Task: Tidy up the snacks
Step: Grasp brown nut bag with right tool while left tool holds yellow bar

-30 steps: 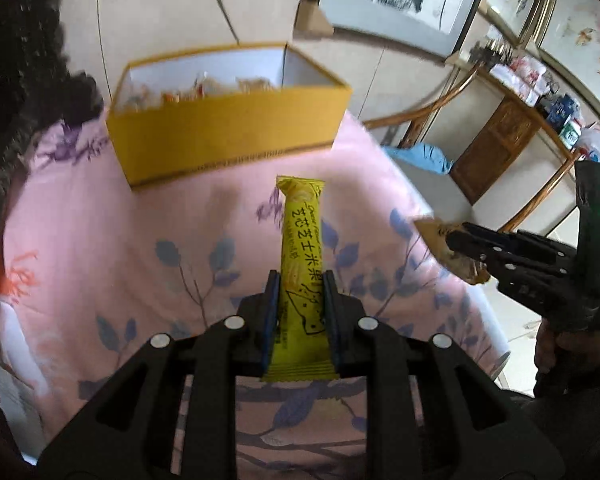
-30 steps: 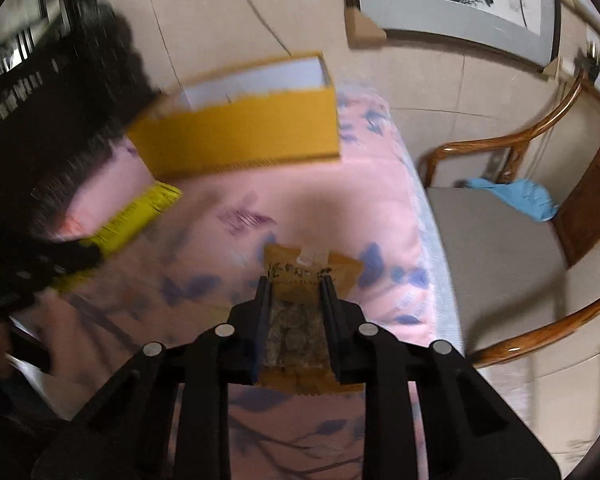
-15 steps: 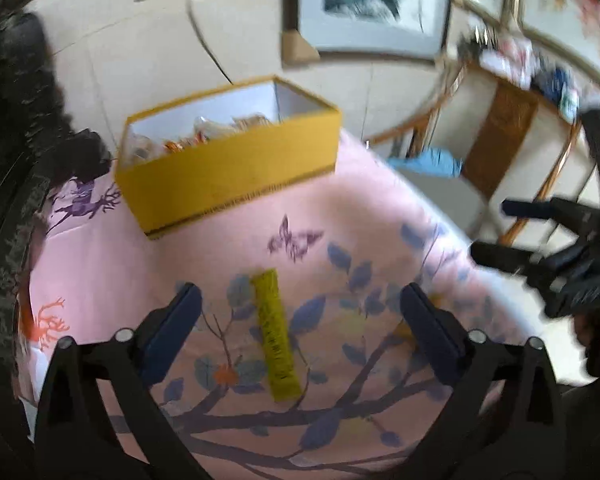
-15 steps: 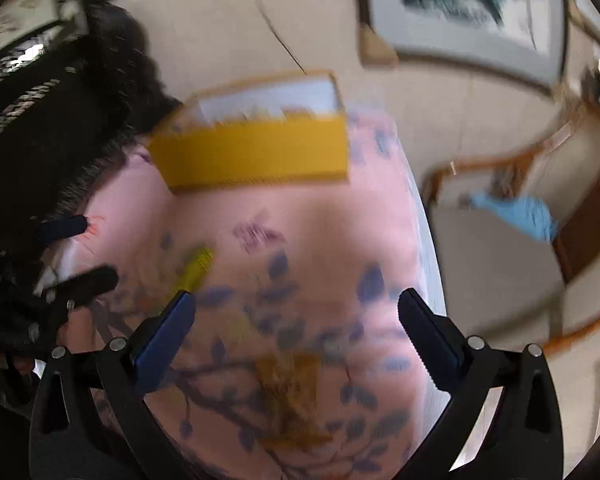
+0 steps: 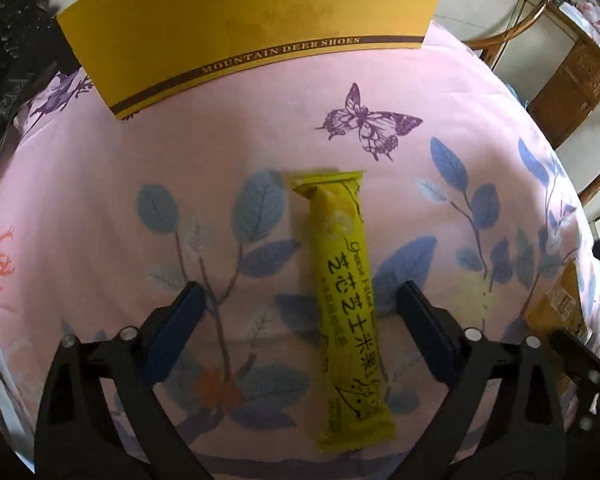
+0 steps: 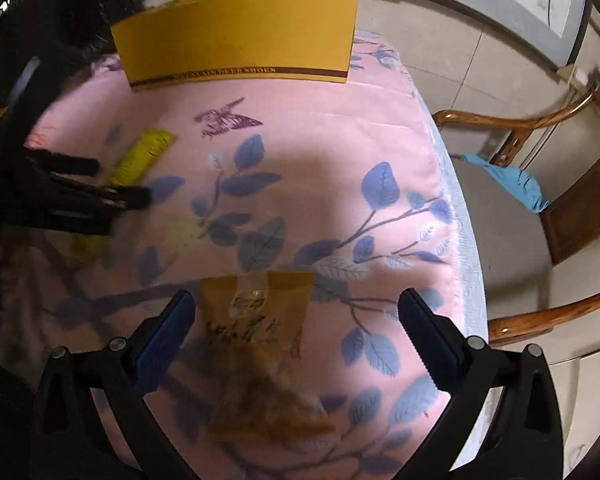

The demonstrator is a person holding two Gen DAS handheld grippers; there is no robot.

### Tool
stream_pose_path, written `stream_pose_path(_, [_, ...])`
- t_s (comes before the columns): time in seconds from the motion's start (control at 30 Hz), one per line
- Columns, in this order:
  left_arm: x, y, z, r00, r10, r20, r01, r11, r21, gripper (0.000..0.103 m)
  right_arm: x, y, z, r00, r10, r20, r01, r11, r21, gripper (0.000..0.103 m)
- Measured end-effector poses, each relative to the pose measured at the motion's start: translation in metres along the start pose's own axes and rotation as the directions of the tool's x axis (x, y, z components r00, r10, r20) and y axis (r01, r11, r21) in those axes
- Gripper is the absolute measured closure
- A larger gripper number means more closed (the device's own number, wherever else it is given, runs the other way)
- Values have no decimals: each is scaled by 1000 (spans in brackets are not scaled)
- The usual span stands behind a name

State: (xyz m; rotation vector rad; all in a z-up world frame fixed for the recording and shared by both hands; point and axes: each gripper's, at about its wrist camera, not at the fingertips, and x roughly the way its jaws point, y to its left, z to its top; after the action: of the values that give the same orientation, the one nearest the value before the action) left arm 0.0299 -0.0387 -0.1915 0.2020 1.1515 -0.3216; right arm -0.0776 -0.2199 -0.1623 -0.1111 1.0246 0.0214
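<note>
A long yellow snack bar (image 5: 348,304) lies flat on the pink floral tablecloth (image 5: 100,184). My left gripper (image 5: 300,308) is open, its fingers either side of the bar and apart from it. A brown snack packet (image 6: 260,328) lies on the cloth between the open fingers of my right gripper (image 6: 296,320), blurred. The yellow shoe box (image 5: 244,24) stands at the far edge; its inside is hidden. In the right wrist view the box (image 6: 236,52), the yellow bar (image 6: 140,156) and the left gripper (image 6: 100,184) show at the left. The brown packet (image 5: 556,308) shows at the left wrist view's right edge.
A wooden armchair (image 6: 540,208) with a blue cloth (image 6: 508,184) on its seat stands right of the table. The table's right edge (image 6: 460,216) drops off beside my right gripper. A wooden cabinet (image 5: 572,84) stands at the back right.
Both grippers have opened and let go of their snacks. The yellow bar and the brown packet now lie on the cloth. Both grippers have come down closer to the table.
</note>
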Motion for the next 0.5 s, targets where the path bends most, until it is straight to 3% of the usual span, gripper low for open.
stream_pose_path(0.1, [-5, -3, 0, 1000, 1, -5, -1, 1000, -21, 20, 11, 6, -3, 1000, -14, 3, 14, 1000, -23, 1])
stream_pose_path(0.17, [-12, -7, -1, 999, -17, 30, 18, 999, -28, 58, 15, 14, -7, 999, -42, 11, 43, 997, -58, 2])
stream_pose_path(0.2, [-17, -9, -1, 998, -57, 41, 59, 997, -45, 67, 14, 17, -10, 998, -53, 35, 55, 996, -74, 21])
stream_pose_path(0.23, [-17, -7, -1, 993, -112, 43, 114, 991, -67, 75, 11, 17, -9, 999, 7, 46, -3, 997, -74, 36])
stream_pose_path(0.27, [-15, -8, -1, 990, -137, 44, 140, 987, -80, 82, 10, 17, -8, 998, 34, 49, -30, 996, -79, 38])
stream_pose_path(0.37, [-24, -13, -7, 993, -94, 76, 97, 994, -47, 82, 13, 19, -4, 999, 20, 42, -16, 995, -102, 39])
stream_pose_path(0.5, [-44, -24, -10, 991, -33, 129, 32, 999, 10, 82, 8, 4, 1, 997, 47, 58, -44, 998, -51, 45])
